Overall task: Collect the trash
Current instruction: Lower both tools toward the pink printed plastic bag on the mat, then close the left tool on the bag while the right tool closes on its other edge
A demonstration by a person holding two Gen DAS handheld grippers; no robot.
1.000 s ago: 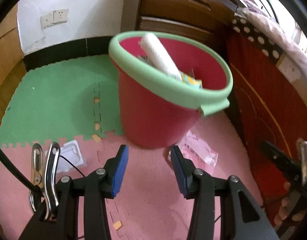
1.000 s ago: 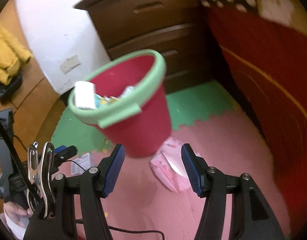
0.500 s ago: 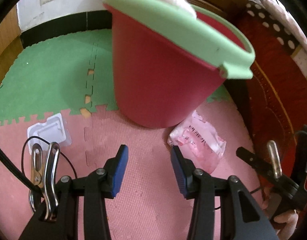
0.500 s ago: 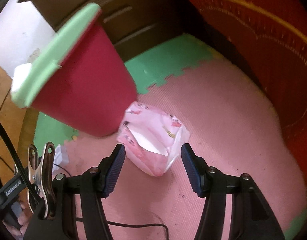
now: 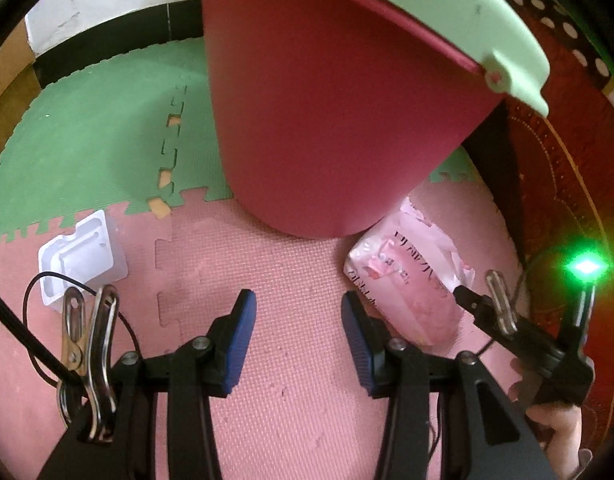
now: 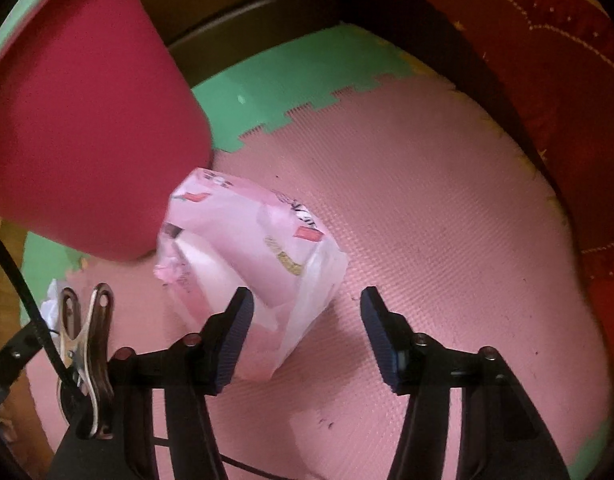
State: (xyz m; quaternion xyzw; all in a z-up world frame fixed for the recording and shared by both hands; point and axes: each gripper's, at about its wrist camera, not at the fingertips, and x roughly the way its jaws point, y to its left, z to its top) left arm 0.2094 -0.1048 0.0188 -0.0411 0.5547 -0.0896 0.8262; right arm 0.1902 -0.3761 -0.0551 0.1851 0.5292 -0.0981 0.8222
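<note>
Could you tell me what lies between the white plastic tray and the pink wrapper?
Bare pink foam mat, per the left wrist view; white plastic tray at left, pink wrapper at right.

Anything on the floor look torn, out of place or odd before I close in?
Yes. The pink wrapper lies crumpled with a torn end, touching the base of the red bin. A white plastic tray sits loose on the pink mat. Small pieces are missing from the mat seams. Both sets of jaws are open and empty.
</note>
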